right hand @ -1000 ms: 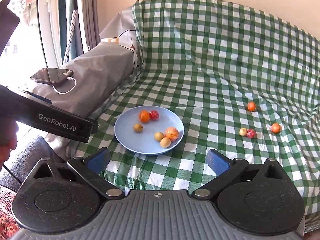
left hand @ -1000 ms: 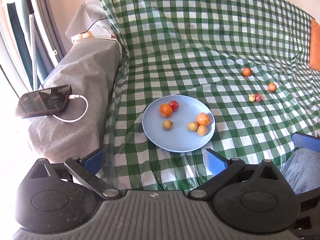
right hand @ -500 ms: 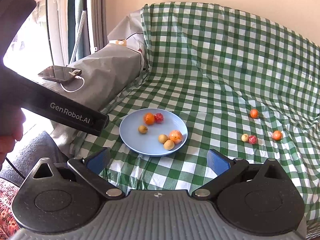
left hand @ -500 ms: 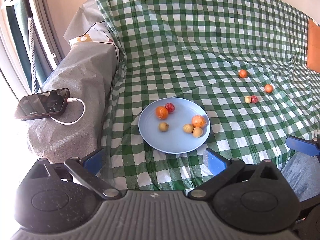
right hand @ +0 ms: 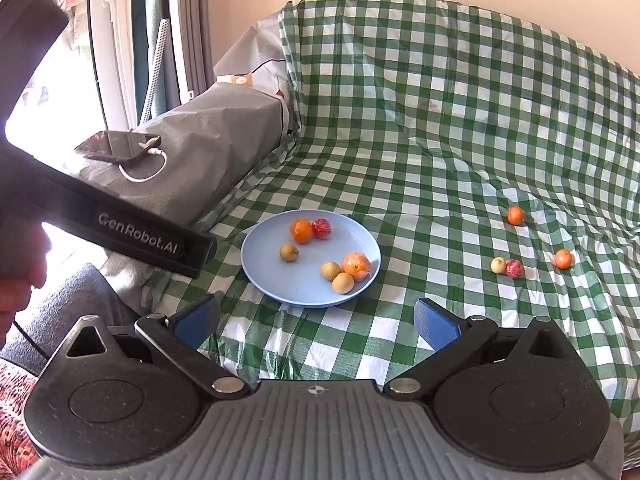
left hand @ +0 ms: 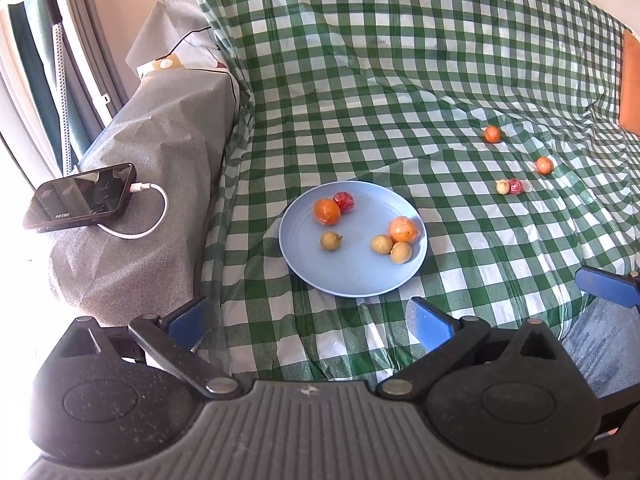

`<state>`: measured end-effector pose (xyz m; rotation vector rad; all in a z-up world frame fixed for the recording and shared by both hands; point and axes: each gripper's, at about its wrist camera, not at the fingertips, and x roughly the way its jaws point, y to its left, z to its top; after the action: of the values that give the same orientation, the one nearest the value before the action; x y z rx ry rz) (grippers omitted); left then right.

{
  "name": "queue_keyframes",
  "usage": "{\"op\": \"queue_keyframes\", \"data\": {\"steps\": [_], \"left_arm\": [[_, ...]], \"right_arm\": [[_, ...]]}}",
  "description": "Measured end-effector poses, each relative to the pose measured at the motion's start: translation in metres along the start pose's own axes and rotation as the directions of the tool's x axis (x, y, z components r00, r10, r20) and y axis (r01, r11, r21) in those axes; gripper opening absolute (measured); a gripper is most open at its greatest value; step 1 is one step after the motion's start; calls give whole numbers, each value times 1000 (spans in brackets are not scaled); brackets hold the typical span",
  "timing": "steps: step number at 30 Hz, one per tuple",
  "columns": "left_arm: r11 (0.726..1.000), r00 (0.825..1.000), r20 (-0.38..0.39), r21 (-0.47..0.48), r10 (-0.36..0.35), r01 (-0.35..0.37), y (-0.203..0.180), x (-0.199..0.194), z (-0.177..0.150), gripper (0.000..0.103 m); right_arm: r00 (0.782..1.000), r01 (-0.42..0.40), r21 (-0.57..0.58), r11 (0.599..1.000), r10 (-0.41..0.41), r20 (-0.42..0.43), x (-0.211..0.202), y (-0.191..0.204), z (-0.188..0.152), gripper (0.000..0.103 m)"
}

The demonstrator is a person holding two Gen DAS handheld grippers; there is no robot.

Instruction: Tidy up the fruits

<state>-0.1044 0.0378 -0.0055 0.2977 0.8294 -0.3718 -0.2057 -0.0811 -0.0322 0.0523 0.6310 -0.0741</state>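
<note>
**Both grippers empty, 4 fruits off the plate**

The left gripper [left hand: 308, 320] and right gripper [right hand: 316, 320] hover with fingers apart, holding nothing. The blue plate [right hand: 280, 286] carries 6 fruits; 4 loose fruits [right hand: 508, 267] lie well to its right on the checked cloth [right hand: 400, 120]. A phone [left hand: 80, 196] rests on a grey cover. Fruit kinds are hard to tell.

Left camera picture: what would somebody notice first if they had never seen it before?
Probably the blue plate in the middle of the green checked cloth, with six little fruits on it. Next, four more fruits scattered on the cloth to the right. A black phone on a white cable lies on the grey cover at the left.
</note>
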Motion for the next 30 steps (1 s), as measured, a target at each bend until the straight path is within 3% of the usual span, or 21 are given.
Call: {"op": "queue_keyframes", "data": {"steps": [9,16,24,28,30], "left_arm": [[1000,999,-34,-6,19,-19,-1,11,8,103],[999,998,-57,-30,27,-29,-4,20,25,103],[1000,995,-102,-24,-4,2,-29,55,56,103],[999,994,-106,14,-36,37,-57,86,79,103],[998,993,-120,60,-14,21,-76,105,93,103]], "right_arm": [[999,-32,21,999,33,-18,14,-7,0,102],[1000,-17,109,994,18,-11,31,-27,4,102],[990,139,278,951,-131,-46,61,-90,-6,102],[966,257,354,899,-242,-88,87,-137,-15,102],[945,325,359,875,-314,-92,104,-162,-19,102]]}}
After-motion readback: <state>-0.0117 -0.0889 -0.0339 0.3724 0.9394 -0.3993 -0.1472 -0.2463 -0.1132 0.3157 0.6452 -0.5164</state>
